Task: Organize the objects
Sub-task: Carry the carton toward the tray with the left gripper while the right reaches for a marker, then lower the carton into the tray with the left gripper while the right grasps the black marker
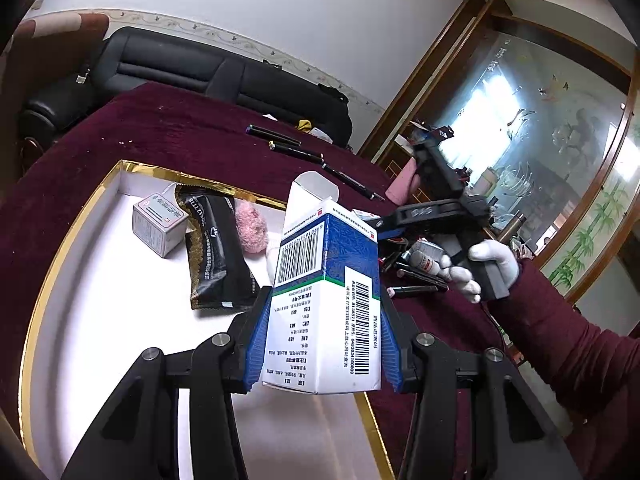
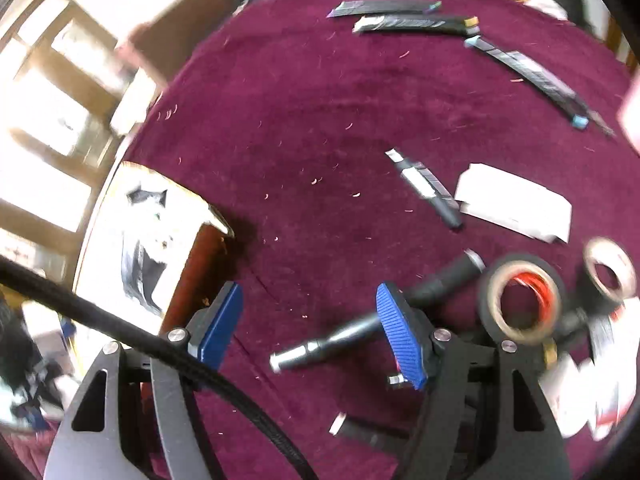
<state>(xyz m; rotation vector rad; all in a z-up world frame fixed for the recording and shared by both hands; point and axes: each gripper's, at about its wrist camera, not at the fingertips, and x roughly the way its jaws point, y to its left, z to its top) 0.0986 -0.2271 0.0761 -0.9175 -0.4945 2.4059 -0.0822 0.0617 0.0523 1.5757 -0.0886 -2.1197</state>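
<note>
Nearest, the left gripper (image 1: pixel 324 336) pinches a blue-and-white medicine carton (image 1: pixel 326 300) between its blue pads, top flap open, held above the near right edge of a white, gold-rimmed tray (image 1: pixel 80 280). Judging by this, the step in hand is carrying the carton to the tray; the next move calls for lowering it onto bare tray floor near that edge and letting go.

Three things already lie toward the tray's far side: one small grey box (image 1: pixel 160 224), one black snack packet (image 1: pixel 216 252), one pink fluffy puff (image 1: pixel 251 227).

To the right, a white-gloved hand holds the right gripper (image 2: pixel 310 334), jaws spread and empty, over the maroon tablecloth (image 2: pixel 300 120). Below it lie about three dark pen-like tubes, blurred, and two rolls of tape (image 2: pixel 520 300).

Farther off, near the cloth's far edge, three long dark sticks (image 1: pixel 296 152) lie side by side.
</note>
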